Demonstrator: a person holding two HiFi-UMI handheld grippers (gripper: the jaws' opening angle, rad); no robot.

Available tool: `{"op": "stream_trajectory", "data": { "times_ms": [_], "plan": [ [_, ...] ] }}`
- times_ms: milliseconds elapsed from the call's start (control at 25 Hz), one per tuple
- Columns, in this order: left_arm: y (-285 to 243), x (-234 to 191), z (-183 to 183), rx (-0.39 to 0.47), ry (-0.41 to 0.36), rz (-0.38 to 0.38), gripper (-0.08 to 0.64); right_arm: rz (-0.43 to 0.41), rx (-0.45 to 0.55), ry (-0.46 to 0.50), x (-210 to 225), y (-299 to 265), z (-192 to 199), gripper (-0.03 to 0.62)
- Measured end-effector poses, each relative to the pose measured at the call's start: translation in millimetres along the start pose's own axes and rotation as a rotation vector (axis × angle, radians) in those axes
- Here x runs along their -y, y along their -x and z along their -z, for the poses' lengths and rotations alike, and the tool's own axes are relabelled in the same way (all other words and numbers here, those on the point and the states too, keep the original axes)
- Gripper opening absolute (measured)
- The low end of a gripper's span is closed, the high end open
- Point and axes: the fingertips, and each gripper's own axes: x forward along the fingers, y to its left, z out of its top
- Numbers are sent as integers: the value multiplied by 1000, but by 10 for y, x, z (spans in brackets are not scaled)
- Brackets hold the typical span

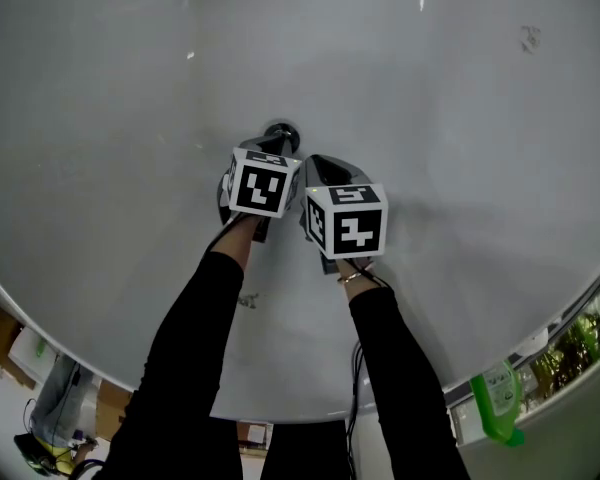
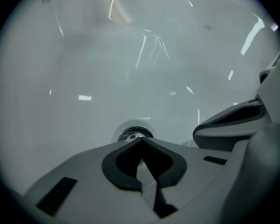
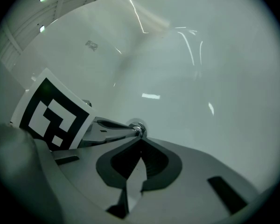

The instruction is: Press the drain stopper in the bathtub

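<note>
The chrome drain stopper [image 1: 281, 132] sits in the white bathtub floor [image 1: 430, 118]. My left gripper [image 1: 275, 148] is shut with nothing between its jaws, and its tips lie right at the stopper's near edge. From the left gripper view, the stopper [image 2: 134, 134] shows just past the left gripper's [image 2: 139, 139] closed tips. My right gripper [image 1: 318, 170] is shut and empty, beside the left one and a little short of the drain. In the right gripper view, the left gripper [image 3: 113, 129] points its tips onto the stopper [image 3: 138, 128], just ahead of the right gripper [image 3: 140, 138].
The tub's curved walls rise all round the drain. A green bottle [image 1: 496, 400] stands on the tub rim [image 1: 540, 343] at the lower right. Boxes and clutter lie on the floor [image 1: 30, 388] outside the tub at the lower left.
</note>
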Motion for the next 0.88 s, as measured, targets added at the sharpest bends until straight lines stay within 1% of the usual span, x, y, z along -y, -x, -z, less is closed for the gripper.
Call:
{"op": "stream_trajectory", "data": {
  "times_ms": [120, 280, 400, 560, 600, 680, 760, 880],
  "plan": [
    [-47, -30, 49, -9, -4, -3, 5, 0, -8, 2, 15, -34, 23, 2],
    [-66, -51, 37, 1, -4, -6, 5, 6, -7, 1, 72, -50, 7, 2],
    [-82, -38, 60, -27, -9, -26, 5, 13, -10, -5, 109, -51, 22, 2],
    [-117, -67, 71, -70, 40, -25, 5, 16, -16, -12, 116, -55, 45, 2],
    [-121, -61, 70, -82, 36, -18, 5, 18, -18, -12, 121, -49, 55, 2],
    [-112, -31, 62, -100, 0, -6, 5, 26, -21, -10, 129, -18, 71, 2],
    [-55, 0, 40, -96, -29, -5, 5, 33, -18, -5, 127, 32, 69, 2],
    [30, -7, 85, -82, -24, -24, 5, 44, -12, -7, 126, 101, 53, 2]
  ]
}}
